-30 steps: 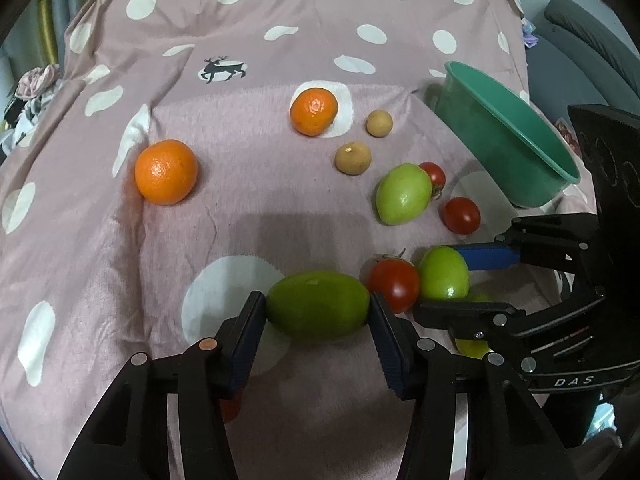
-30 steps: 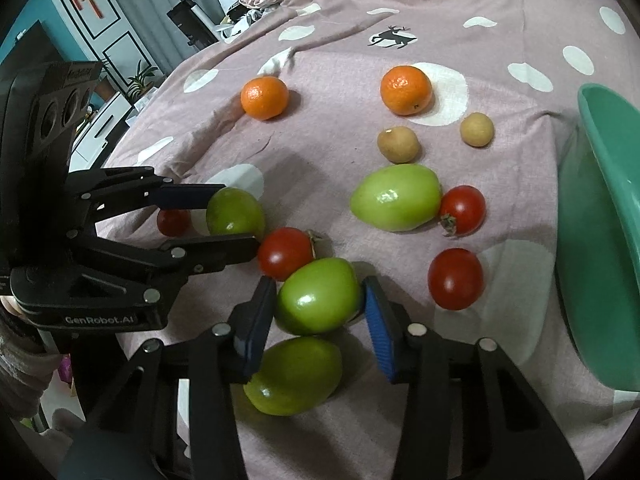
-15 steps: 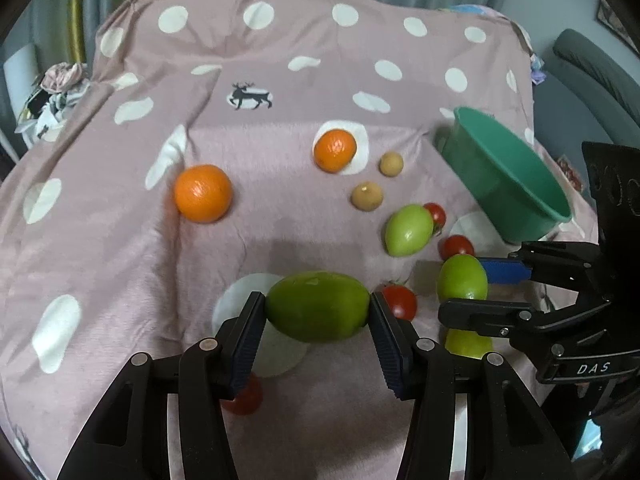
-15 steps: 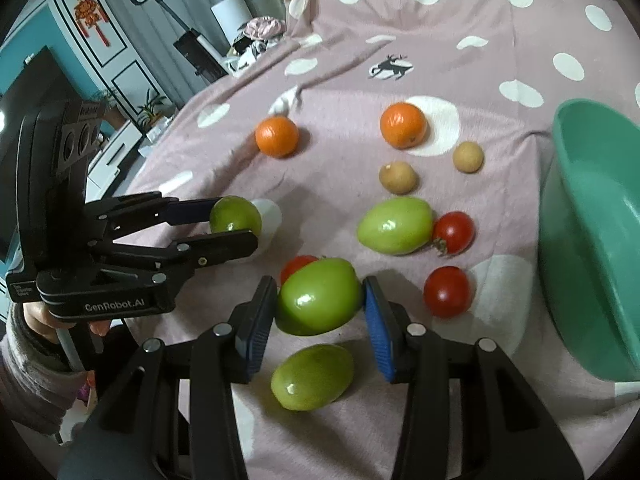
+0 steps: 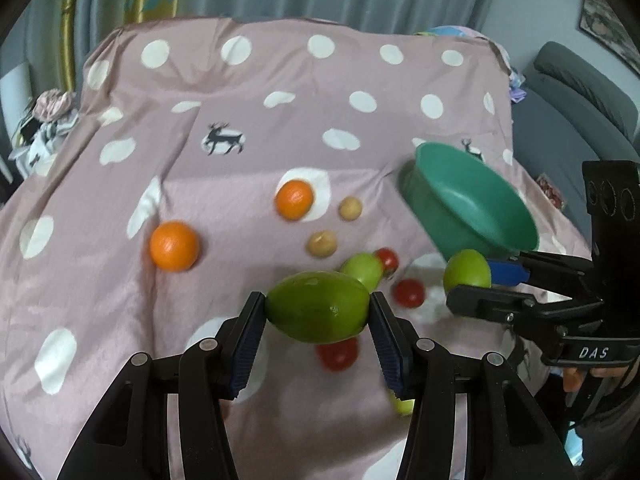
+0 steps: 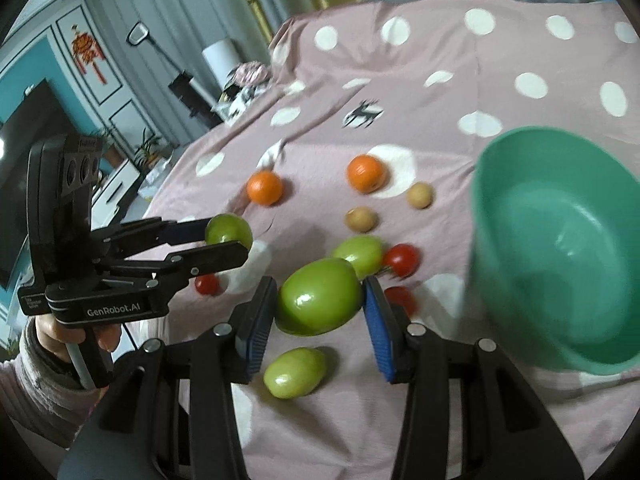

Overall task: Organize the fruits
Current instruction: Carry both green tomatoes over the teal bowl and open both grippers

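1. Left gripper (image 5: 317, 312) clamped on a long green fruit (image 5: 318, 307), fingers (image 5: 249, 330) pressed to both its ends, fruit carried clear above the bedspread (image 5: 240, 152).
2. Right gripper (image 6: 319, 307) clamped on a rounder green fruit (image 6: 318, 297), fingers (image 6: 378, 330) tight on either side, likewise held off the cloth and just short of the green bowl (image 6: 516, 184).
3. Directly below the right gripper, one more green fruit on the cloth (image 6: 295, 372), not yet picked up.
4. A little further out, a fourth green fruit (image 6: 359, 254) touching a red tomato (image 6: 402, 260), with two or three more tomatoes (image 5: 408, 293) scattered near it.
5. Beyond those, two small tan fruits (image 5: 322, 244) and two oranges (image 5: 175, 246), all loose on the bedspread and well apart from the bowl.
6. Bowl tilted at the right edge of the bed, looking empty inside.
7. Judged early in the job: two fruits in hand, none delivered, the rest left to gather.
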Motion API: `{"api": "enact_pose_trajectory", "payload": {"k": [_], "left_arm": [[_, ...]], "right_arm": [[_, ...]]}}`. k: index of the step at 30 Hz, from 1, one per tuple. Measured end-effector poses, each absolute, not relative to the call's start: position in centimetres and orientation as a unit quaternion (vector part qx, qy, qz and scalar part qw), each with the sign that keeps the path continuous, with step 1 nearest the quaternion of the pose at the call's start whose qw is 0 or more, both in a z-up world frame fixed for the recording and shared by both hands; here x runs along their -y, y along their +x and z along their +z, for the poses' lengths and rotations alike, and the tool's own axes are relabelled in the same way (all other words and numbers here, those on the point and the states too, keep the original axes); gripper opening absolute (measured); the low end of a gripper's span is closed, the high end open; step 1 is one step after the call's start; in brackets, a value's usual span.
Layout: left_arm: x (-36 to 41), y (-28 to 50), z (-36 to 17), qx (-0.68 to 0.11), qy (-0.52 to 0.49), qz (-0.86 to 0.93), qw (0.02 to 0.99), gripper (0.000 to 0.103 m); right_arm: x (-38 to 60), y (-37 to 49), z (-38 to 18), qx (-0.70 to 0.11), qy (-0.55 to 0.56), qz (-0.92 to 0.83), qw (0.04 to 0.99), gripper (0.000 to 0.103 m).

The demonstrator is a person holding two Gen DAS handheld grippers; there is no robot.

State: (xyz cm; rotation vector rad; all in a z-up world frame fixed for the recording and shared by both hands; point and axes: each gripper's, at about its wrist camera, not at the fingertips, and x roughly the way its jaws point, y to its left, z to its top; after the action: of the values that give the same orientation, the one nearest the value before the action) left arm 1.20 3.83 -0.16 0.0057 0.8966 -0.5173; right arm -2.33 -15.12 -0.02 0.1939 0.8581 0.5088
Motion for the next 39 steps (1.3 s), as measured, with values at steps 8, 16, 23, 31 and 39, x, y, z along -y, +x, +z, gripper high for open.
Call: {"api": "enact_pose_trajectory", "payload": {"k": [8,16,23,31,39], "left_arm": [[0.9,2.5,2.0,-0.403,0.019,-0.280,0.871,0.052],[7.5,4.2,2.9,-0.391,0.047,-0.327,0.859,0.052],[12.4,4.9,2.2,-0.389,0.086,-0.349,0.848,0.052],[15.5,5.6,0.6,-0.393,0.135,-0.347,0.841,0.053],[16.5,5.9,-0.8,-0.404,0.158,-0.329,0.838,0.053]], "right_arm": [[20.6,-2.5,1.5,-0.375,0.123,0.190,0.899,0.044],[25.8,-2.8,1.2,-0.362,0.152,0.130,0.910,0.044],[27.7,-2.3,0.3,-0.373,0.140,0.095,0.912,0.044],[28.9,-2.0,-0.5,-0.379,0.119,0.060,0.916,0.045],[29.3,-1.8,-1.4,-0.388,0.115,0.040,0.914,0.046]]}}
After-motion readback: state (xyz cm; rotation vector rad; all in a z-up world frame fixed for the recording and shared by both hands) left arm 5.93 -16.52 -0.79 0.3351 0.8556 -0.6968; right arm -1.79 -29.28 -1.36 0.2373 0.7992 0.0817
